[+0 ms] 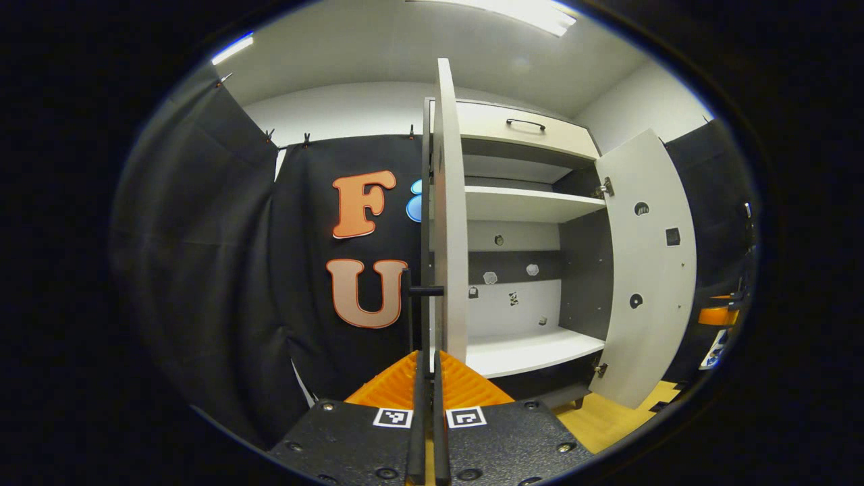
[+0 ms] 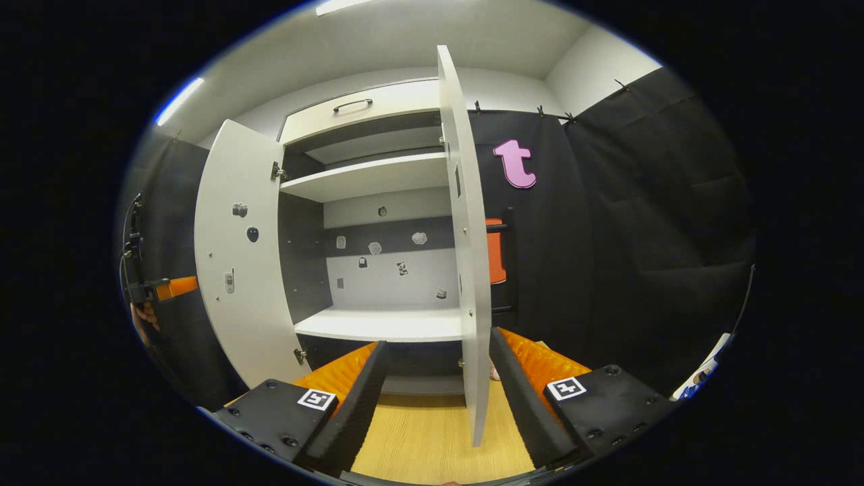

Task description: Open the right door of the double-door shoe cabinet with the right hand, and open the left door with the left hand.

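While both flat, matte doors stand swung out, my left gripper [image 1: 428, 368] sits pinched at the left door [image 1: 450, 223] edge, frame centre; grip contact unclear. My right gripper [image 2: 437, 368] is spread wide, straddling the right door [image 2: 466, 250] edge-on without touching. Smooth pale shelves [image 2: 378, 324] fill the cabinet [image 2: 368, 108] interior.

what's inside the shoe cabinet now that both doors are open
The white double-door shoe cabinet holds bare white shelves and small stickers on its back panel. No shoes are visible; the drawer's contents stay hidden.
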Motion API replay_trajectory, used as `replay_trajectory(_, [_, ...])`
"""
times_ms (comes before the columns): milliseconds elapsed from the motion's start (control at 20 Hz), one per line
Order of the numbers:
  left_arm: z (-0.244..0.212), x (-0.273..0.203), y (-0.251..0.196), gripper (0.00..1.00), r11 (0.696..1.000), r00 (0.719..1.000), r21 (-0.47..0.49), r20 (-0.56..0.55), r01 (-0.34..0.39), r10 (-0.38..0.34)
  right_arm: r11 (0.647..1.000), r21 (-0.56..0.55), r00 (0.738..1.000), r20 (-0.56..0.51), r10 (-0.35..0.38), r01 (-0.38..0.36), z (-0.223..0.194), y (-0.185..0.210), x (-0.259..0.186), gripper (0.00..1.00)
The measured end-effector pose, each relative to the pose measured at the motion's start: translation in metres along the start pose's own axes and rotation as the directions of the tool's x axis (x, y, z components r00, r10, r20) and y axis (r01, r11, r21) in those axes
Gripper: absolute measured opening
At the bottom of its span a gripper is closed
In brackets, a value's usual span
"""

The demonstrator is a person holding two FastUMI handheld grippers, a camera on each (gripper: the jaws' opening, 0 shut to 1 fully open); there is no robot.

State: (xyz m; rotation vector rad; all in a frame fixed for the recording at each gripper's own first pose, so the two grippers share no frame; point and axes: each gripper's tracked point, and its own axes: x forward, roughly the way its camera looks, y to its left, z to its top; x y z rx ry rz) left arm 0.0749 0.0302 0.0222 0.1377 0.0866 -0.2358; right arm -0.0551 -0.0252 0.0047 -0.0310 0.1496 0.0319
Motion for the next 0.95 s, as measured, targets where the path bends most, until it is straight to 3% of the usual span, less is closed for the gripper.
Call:
replay_trajectory(150, [-0.004, -0.015, -0.020, 0.05, 1.000, 1.000, -0.013, -0.012, -0.017, 0.017, 1.000, 0.010, 1.000, 0.014, 0.021, -0.021, 0.002, 0.010, 0.001, 0.98])
replay_trajectory(200, [-0.002, -0.019, -0.025, 0.05, 0.999, 0.999, -0.003, -0.005, -0.032, 0.032, 0.999, 0.012, 0.999, 0.012, 0.034, -0.034, 0.001, 0.014, 0.000, 0.88])
replay_trajectory(250, [0.000, -0.021, -0.029, 0.05, 0.999, 0.999, 0.013, 0.009, -0.046, 0.046, 0.999, 0.012, 0.999, 0.011, 0.044, -0.044, 0.001, 0.017, 0.001, 0.98])
replay_trajectory(300, [0.004, -0.023, -0.036, 0.08, 0.998, 0.998, 0.027, 0.023, -0.055, 0.055, 0.999, 0.010, 0.999, 0.012, 0.048, -0.048, 0.000, 0.019, -0.001, 0.98])
replay_trajectory(350, [0.008, -0.024, -0.045, 0.05, 0.998, 0.998, 0.027, 0.038, -0.057, 0.056, 0.999, 0.007, 0.999, 0.017, 0.050, -0.050, 0.002, 0.020, -0.002, 0.98])
replay_trajectory(500, [0.012, -0.024, -0.080, 0.09, 0.999, 0.998, -0.046, 0.056, -0.013, 0.016, 0.999, 0.005, 0.998, 0.033, 0.044, -0.044, 0.005, 0.021, -0.004, 0.98])
replay_trajectory(650, [0.008, -0.023, -0.102, 0.06, 0.994, 0.998, -0.107, 0.067, 0.014, -0.007, 1.000, 0.012, 0.998, 0.051, 0.028, -0.029, 0.005, 0.016, -0.008, 0.98])
replay_trajectory(750, [0.006, -0.022, -0.104, 0.10, 0.995, 0.997, -0.097, 0.077, 0.002, 0.005, 0.999, 0.014, 0.998, 0.048, 0.028, -0.029, 0.002, 0.016, -0.010, 0.98])
replay_trajectory(900, [-0.004, -0.026, -0.112, 0.06, 0.996, 0.996, -0.084, 0.085, -0.024, 0.031, 1.000, -0.004, 0.999, 0.051, 0.002, -0.002, 0.000, 0.009, -0.014, 0.98])
replay_trajectory(950, [-0.007, -0.027, -0.119, 0.06, 0.996, 0.996, -0.088, 0.084, -0.013, 0.020, 1.000, -0.007, 0.999, 0.053, -0.003, 0.003, 0.001, 0.007, -0.014, 0.88])
